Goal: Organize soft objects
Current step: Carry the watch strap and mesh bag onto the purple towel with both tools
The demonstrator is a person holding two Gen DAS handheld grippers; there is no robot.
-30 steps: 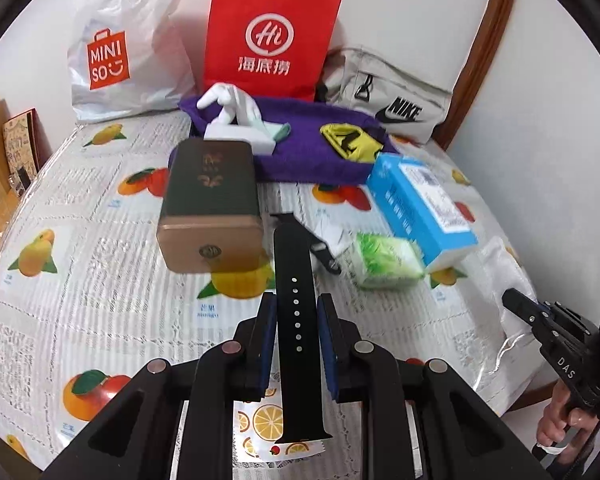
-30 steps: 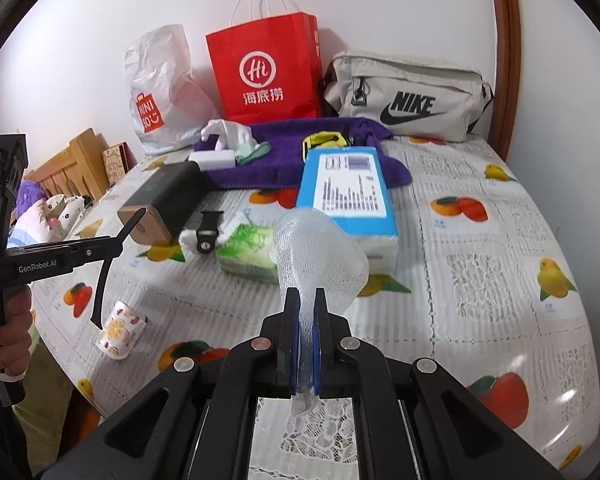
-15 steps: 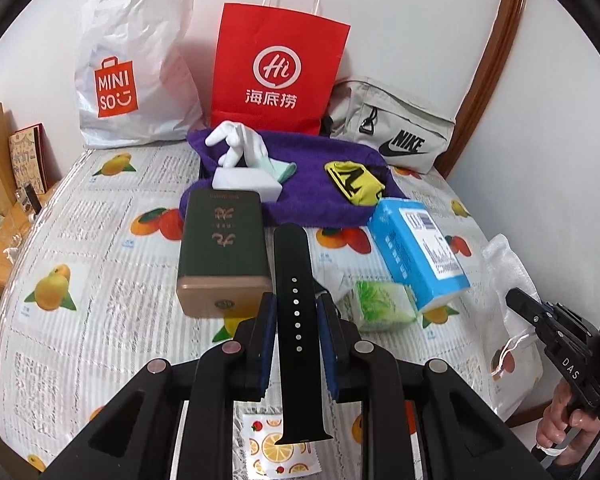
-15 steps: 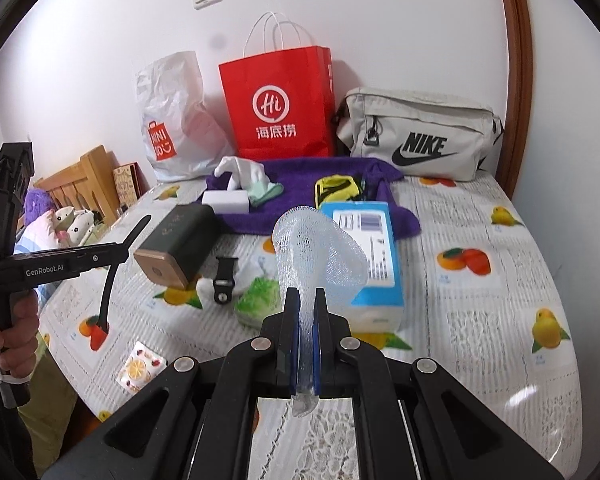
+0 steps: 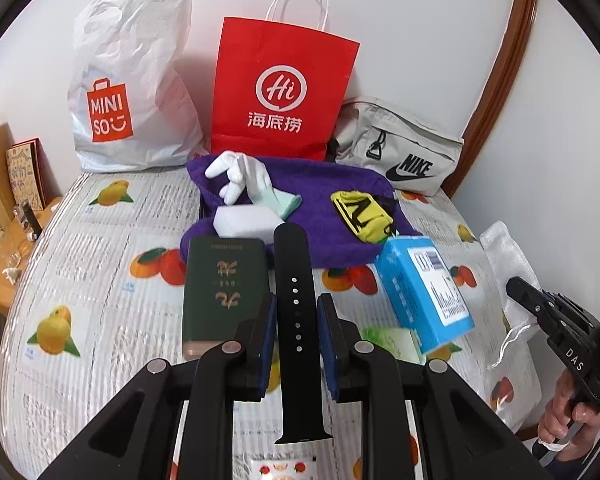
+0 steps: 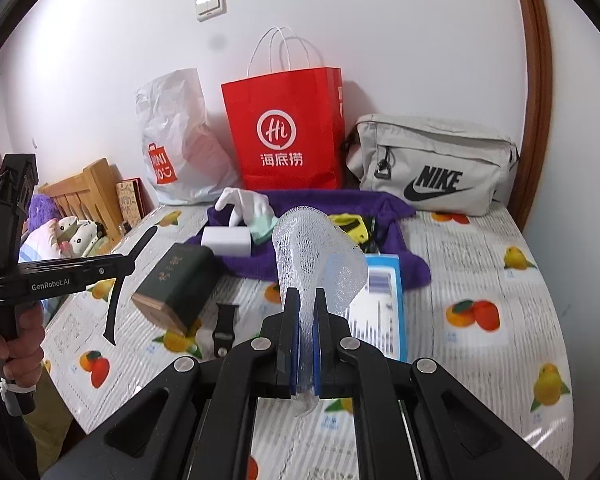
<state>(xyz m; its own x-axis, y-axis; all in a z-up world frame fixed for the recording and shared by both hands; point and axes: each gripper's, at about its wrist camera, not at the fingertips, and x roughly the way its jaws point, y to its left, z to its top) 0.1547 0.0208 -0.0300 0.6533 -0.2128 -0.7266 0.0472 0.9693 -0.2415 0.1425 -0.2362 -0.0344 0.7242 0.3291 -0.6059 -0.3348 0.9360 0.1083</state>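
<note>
I count three bags against the wall: one white plastic bag [image 5: 128, 92], one red paper bag [image 5: 280, 92], one grey waist bag [image 5: 400, 148]. I see two boxes, green [image 5: 220, 284] and blue [image 5: 424, 284], and two watch-strap halves [image 5: 298, 320] [image 6: 224, 326].

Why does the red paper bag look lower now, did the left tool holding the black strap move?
Yes. The left tool rose, since the standing red paper bag sits lower.

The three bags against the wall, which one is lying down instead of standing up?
The grey Nike bag, rightmost, beside the upright red paper bag.
</note>
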